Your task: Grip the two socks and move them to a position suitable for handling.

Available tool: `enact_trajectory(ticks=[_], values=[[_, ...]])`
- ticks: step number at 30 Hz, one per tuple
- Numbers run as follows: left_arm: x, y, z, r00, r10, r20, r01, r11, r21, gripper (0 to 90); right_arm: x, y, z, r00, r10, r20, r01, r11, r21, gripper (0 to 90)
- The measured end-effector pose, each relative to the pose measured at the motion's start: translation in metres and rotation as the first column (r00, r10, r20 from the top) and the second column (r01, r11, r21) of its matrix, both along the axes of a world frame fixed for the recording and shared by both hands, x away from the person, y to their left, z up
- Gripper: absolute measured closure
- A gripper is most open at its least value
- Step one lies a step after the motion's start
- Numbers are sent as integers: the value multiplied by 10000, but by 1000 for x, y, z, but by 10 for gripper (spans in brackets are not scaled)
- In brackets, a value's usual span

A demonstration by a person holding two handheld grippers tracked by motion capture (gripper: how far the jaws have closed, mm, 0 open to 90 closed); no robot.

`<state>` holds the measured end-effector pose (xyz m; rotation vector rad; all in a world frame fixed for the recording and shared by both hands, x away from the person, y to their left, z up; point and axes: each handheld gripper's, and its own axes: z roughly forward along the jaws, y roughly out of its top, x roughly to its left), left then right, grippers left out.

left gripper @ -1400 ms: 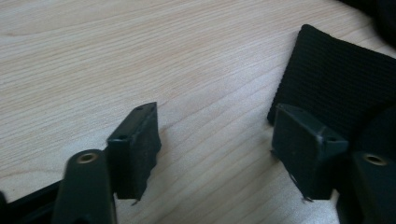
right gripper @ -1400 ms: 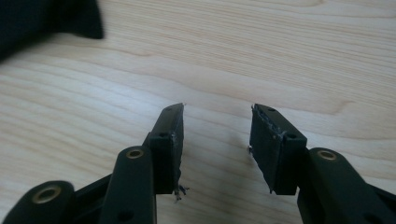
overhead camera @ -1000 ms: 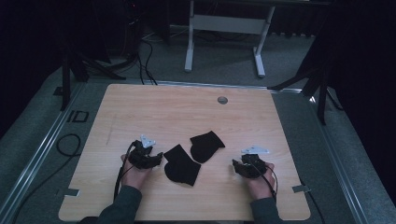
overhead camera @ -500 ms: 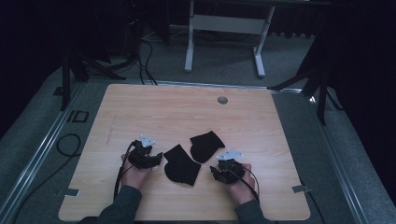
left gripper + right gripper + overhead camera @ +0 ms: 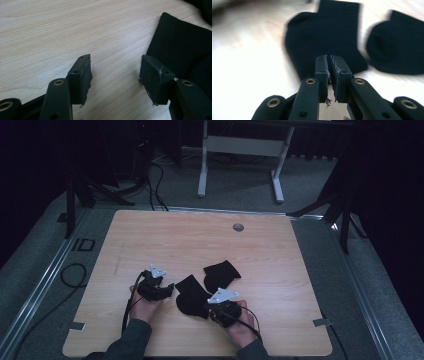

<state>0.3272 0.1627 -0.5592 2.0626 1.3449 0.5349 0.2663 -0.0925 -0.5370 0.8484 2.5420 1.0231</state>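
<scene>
The table [image 5: 200, 245] is a pale wood top with wide bare room across its far half, where a small round grommet [image 5: 238, 227] sits near the far edge. Everything else lies toward the near edge. Two black socks lie there close together: one sock [image 5: 191, 295] between the two grippers, the other sock [image 5: 221, 273] just beyond it and a little to the right.

From above, the left gripper [image 5: 167, 291] rests low beside the near sock's left edge, and the right gripper [image 5: 209, 309] sits at that sock's near right corner.

The left gripper view adds the ribbed knit of the sock [image 5: 182, 47] lying just past the right jaw, and bare wood grain between the jaws. The left gripper [image 5: 115, 72] is spread wide, gripping nothing.

The right gripper view, blurred, shows both socks ahead, the near sock [image 5: 327, 35] and the second sock [image 5: 397, 42] at its right. The right gripper [image 5: 329, 66] is pressed closed, jaws nearly meeting, with nothing visibly caught between them.
</scene>
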Motion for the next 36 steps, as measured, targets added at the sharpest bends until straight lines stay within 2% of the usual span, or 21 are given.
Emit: enact_trajectory(ticks=[3, 6, 8, 12, 16, 19, 21, 25, 26, 27, 30, 36], values=[[0, 0, 0, 10000, -18, -28, 18, 10000, 5, 444, -7, 11, -4, 9995, 309, -57, -310, 9990, -323, 834], [-1, 0, 1, 10000, -25, -82, 25, 10000, -8, 447, -9, 14, -11, 9986, 466, -232, -482, 9962, -727, 838], [-1, 0, 1, 9999, -13, -124, 13, 10000, -37, 458, -7, 13, -14, 9983, 441, -391, -467, 9965, -696, 845], [-2, 3, 4, 9984, -181, -538, 132, 9958, -901, 517, -5, 8, -13, 9960, 628, -641, -672, 9954, -689, 841], [-4, 1, 7, 9978, -417, -524, 364, 9946, -973, 561, -4, 2, -13, 9912, 973, -894, -1033, 9926, -645, 841], [-7, -6, 12, 9967, -776, -221, 753, 9932, -883, 616, -3, 0, -13, 9894, 1069, -987, -1132, 9917, -607, 841], [-9, -12, 14, 9937, -1118, -32, 1113, 9912, -713, 678, -4, 1, -13, 9892, 1119, -946, -1184, 9907, -665, 841], [-13, -24, 15, 9852, -1692, 280, 1706, 9837, -573, 791, -4, 0, -13, 9878, 1252, -922, -1317, 9889, -684, 837], [-13, -24, 15, 9852, -1692, 280, 1706, 9837, -573, 811, -4, 0, -13, 9878, 1252, -922, -1317, 9889, -684, 837], [-13, -29, 14, 9807, -1925, 356, 1942, 9794, -554, 830, -4, -1, -12, 9864, 1337, -957, -1405, 9878, -675, 836], [-13, -35, 11, 9764, -2133, 349, 2147, 9757, -434, 846, -5, -1, -12, 9844, 1430, -1023, -1509, 9857, -746, 836], [-12, -36, 10, 9741, -2226, 396, 2241, 9738, -394, 843, -5, -6, -10, 9766, 1797, -1184, -1913, 9770, -947, 837]])
